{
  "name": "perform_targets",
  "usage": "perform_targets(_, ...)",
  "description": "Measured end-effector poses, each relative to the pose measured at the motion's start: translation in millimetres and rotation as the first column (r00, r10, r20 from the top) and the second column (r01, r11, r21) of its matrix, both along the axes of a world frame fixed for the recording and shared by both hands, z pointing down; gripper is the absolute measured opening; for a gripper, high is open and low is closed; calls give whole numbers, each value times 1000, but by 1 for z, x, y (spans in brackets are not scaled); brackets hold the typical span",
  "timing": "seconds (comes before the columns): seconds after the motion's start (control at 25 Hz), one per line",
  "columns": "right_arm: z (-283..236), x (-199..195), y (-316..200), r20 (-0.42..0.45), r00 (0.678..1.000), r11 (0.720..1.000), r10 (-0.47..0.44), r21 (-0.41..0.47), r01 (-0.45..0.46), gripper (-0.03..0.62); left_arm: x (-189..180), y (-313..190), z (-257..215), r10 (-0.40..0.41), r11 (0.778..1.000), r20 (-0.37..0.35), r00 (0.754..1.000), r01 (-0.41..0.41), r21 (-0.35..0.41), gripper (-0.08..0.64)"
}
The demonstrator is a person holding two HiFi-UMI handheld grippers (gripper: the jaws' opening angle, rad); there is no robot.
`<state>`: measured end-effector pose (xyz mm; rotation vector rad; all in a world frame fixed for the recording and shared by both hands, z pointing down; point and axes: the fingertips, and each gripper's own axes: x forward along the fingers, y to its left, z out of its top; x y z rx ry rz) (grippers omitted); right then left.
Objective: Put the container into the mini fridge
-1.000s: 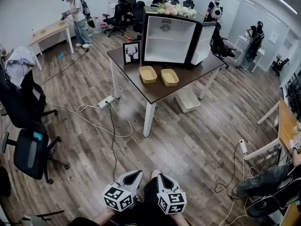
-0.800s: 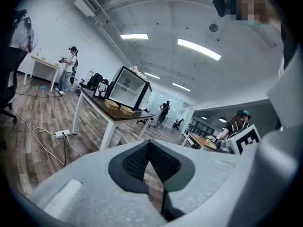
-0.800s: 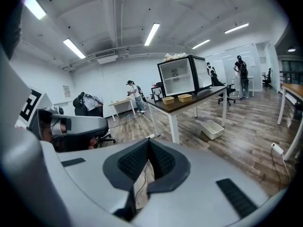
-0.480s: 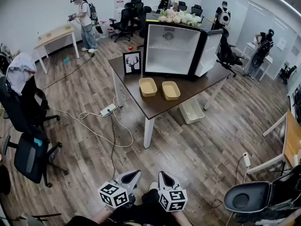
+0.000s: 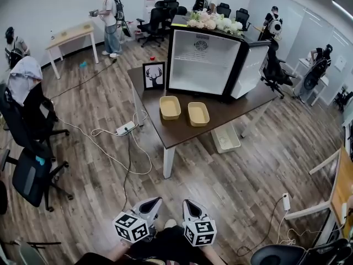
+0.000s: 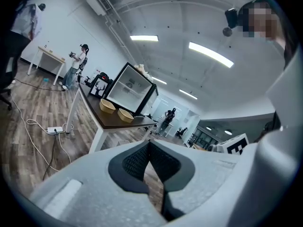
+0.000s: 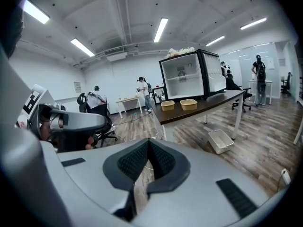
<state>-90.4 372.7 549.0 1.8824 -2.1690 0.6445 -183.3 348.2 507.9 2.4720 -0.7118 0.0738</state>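
Note:
Two tan containers (image 5: 170, 107) (image 5: 198, 114) lie side by side on a dark brown table (image 5: 182, 130), in front of a black mini fridge (image 5: 205, 62) whose door (image 5: 251, 69) stands open to the right. Both grippers are low in the head view, well short of the table over the wood floor. My left gripper (image 5: 153, 202) is shut and holds nothing. My right gripper (image 5: 188, 203) is shut as well, with nothing in it. The containers (image 6: 113, 109) (image 7: 179, 104) and the fridge (image 6: 129, 87) (image 7: 187, 75) show small in both gripper views.
A framed deer picture (image 5: 154, 75) stands at the table's left corner. A white bin (image 5: 225, 137) sits on the floor under the table. A power strip with cables (image 5: 124, 129) lies to the left. Black office chairs (image 5: 30, 159) stand at the far left. Several people stand further back.
The table and fridge have grown larger and nearer in the head view. Both grippers have stayed shut, side by side at the bottom of the view.

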Motion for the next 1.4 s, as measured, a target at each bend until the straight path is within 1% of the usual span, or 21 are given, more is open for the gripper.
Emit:
perform_targets(0.08,-1,12,-6,-15,1000,1000,-17,5,17,8,12,-3,-1,0,1000,-23,1000,0,-8,8)
perform_targets(0.16,-1,22,-11,-20,999,999,-34,6,34,8,21,-4,1,-10,1000,-26,1000,10,-12,8)
perform_targets(0.4,4,41,-16,-2,999,999,-46,-8,46,8,37,-14,9,-63,998,22,998,63,-15,8)
perform_targets(0.56,7,48,-20,12,999,999,-45,-16,45,8,43,-23,11,-83,996,48,995,83,-13,8)
perform_targets(0.88,13,59,-34,34,999,1000,-3,-26,3,8,50,-44,17,-72,997,78,994,73,-8,8)
perform_targets(1.04,16,60,-51,31,999,999,13,-36,-12,8,51,-66,20,-52,999,107,993,52,1,8)
perform_targets(1.16,15,62,-71,20,1000,999,20,-47,-19,8,54,-90,15,-30,1000,102,994,30,3,8)
perform_targets(1.4,13,62,-115,-1,1000,998,29,-60,-29,8,51,-151,17,-34,999,116,993,33,7,8)
